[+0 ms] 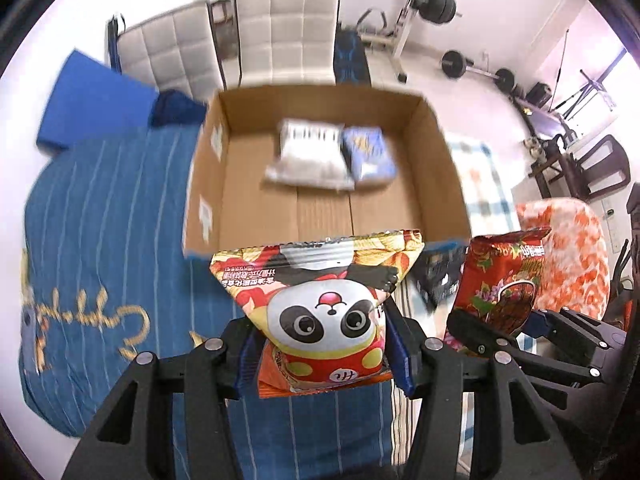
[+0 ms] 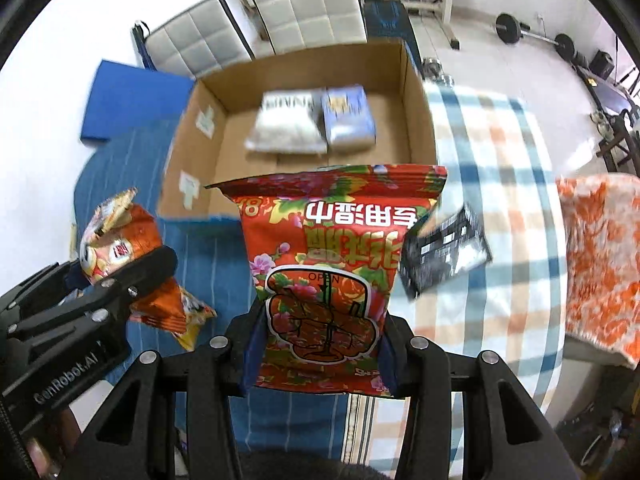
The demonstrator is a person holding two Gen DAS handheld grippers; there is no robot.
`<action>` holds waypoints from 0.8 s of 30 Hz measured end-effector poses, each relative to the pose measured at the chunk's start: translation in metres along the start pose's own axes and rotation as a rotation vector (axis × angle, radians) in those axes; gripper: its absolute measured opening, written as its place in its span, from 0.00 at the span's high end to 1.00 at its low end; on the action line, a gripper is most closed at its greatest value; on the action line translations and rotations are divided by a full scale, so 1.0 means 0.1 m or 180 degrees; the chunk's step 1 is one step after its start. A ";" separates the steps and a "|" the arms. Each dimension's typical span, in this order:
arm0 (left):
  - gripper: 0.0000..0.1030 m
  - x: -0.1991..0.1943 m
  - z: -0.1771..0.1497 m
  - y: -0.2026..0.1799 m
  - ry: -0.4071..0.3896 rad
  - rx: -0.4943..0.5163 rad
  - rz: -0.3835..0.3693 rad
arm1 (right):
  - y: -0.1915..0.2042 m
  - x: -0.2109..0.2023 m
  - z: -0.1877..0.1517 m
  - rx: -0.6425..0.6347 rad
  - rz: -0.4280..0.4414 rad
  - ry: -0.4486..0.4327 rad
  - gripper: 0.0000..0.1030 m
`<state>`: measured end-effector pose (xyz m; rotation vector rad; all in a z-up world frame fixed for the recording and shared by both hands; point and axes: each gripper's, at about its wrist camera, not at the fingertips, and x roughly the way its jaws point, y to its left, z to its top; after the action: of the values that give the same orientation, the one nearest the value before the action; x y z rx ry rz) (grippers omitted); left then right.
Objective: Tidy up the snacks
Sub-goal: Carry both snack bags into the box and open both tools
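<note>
My left gripper (image 1: 322, 354) is shut on a panda snack bag (image 1: 320, 300), held upside down above the blue bedspread just short of the open cardboard box (image 1: 436, 160). My right gripper (image 2: 318, 350) is shut on a red flowered snack bag (image 2: 336, 264), also held short of the cardboard box (image 2: 418, 120). Inside the box lie a silver packet (image 1: 310, 156) and a blue packet (image 1: 370, 152) side by side at the far end. A black packet (image 2: 444, 252) lies on the bed to the right of the box's near corner. Each view shows the other gripper with its bag at the side.
The box sits on a bed with a blue striped cover (image 1: 100, 240) on the left and a checked blanket (image 2: 500, 184) on the right. An orange patterned cushion (image 2: 600, 256) lies at far right. White padded chairs (image 1: 288, 32) and weight equipment (image 1: 436, 4) stand beyond.
</note>
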<state>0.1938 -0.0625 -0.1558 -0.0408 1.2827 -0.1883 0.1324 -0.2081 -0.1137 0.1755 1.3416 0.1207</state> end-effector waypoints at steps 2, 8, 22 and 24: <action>0.51 -0.10 0.13 0.01 -0.0107 0.0035 0.0012 | -0.04 0.01 0.12 0.0007 0.0022 -0.0056 0.53; 0.51 -0.18 0.63 0.18 -0.0359 -0.0017 0.0090 | -0.13 0.15 0.58 0.0031 -0.0015 -0.0160 0.53; 0.51 0.78 1.65 0.89 0.0094 -0.0296 0.0141 | -0.36 1.46 1.60 0.0158 -0.0255 0.0223 0.53; 0.51 0.95 1.74 0.95 0.0182 -0.0298 0.0202 | -0.39 1.68 1.69 0.0142 -0.0315 0.0327 0.53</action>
<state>0.3965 0.0022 -0.2092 -0.0752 1.3475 -0.0752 0.3341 -0.2243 -0.2451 0.1419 1.4533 0.0166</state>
